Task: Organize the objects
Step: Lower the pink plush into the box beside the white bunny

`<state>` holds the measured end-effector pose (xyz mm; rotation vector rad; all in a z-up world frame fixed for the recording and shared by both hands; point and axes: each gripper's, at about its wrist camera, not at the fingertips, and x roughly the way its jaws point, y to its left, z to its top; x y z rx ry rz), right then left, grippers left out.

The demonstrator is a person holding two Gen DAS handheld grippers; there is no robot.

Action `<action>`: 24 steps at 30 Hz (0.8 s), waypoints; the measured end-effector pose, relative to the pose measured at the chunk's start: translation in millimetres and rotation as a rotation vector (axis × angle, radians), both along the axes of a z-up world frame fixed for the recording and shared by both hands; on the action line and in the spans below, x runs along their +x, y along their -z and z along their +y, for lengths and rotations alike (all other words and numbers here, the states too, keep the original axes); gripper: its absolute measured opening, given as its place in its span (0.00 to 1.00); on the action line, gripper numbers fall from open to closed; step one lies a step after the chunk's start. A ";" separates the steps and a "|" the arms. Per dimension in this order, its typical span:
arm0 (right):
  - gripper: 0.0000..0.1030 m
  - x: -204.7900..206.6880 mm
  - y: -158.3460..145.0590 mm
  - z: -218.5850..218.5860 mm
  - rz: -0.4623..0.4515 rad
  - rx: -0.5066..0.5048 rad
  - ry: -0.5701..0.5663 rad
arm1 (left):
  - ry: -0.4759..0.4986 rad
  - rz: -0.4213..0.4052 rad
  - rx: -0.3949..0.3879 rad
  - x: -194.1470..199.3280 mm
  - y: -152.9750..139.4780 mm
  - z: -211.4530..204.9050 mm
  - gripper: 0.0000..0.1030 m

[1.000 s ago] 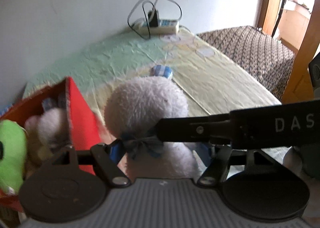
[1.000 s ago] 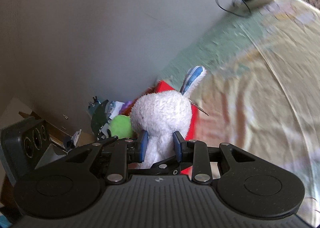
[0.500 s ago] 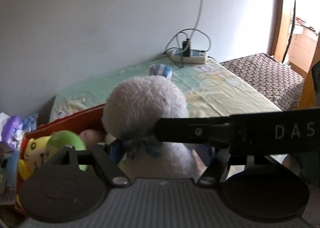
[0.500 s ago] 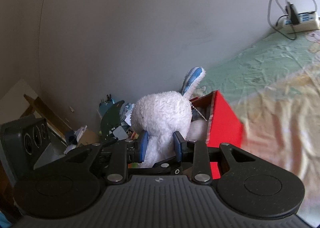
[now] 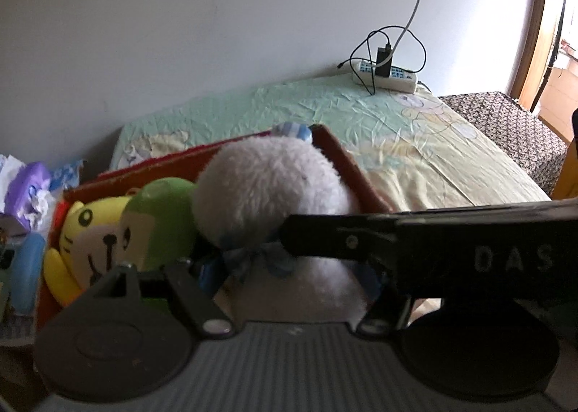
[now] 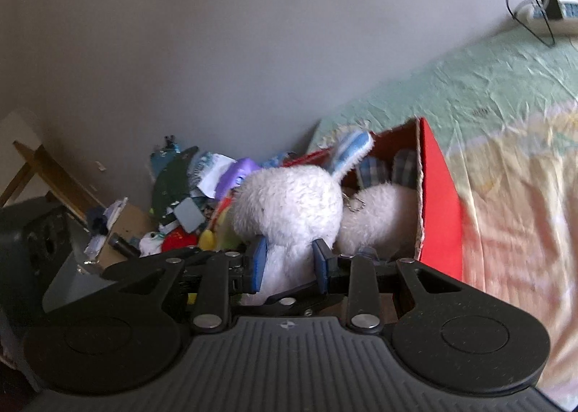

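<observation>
The white plush rabbit (image 6: 289, 202) is best lowered squarely into the red cardboard box (image 6: 439, 195) on the bed (image 5: 415, 144) before being released, pinched at its body between both the right gripper's (image 6: 290, 264) fingers and the left gripper's (image 5: 289, 278) fingers, above the box's opening.

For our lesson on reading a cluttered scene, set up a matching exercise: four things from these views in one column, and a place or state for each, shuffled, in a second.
Things
1. white plush rabbit
2. red box
3. power strip
4. yellow cat toy

Places or states
A. at the far edge of the bed, by the wall
B. lying inside the box
C. gripped in the right claw
D. open-topped, holding soft toys

Pairs: 1-C, 2-D, 3-A, 4-B
</observation>
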<state>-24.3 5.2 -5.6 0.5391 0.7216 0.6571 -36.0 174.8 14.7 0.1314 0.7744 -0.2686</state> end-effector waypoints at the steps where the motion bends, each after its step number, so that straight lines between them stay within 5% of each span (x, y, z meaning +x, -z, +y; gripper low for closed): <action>1: 0.30 1.5 0.9 4.1 0.012 -0.011 0.005 | 0.005 0.001 0.006 1.3 2.1 1.6 0.68; 9: 0.30 10.3 5.5 26.9 0.024 -0.103 -0.027 | 0.017 0.022 0.024 13.3 18.0 16.9 0.68; 14: 0.31 9.6 4.9 22.5 0.030 -0.106 -0.029 | 0.034 0.017 0.037 13.7 19.7 12.1 0.76; 24: 0.37 -3.3 -4.3 11.3 0.020 -0.095 0.019 | 0.032 0.077 0.021 15.1 19.3 8.5 0.75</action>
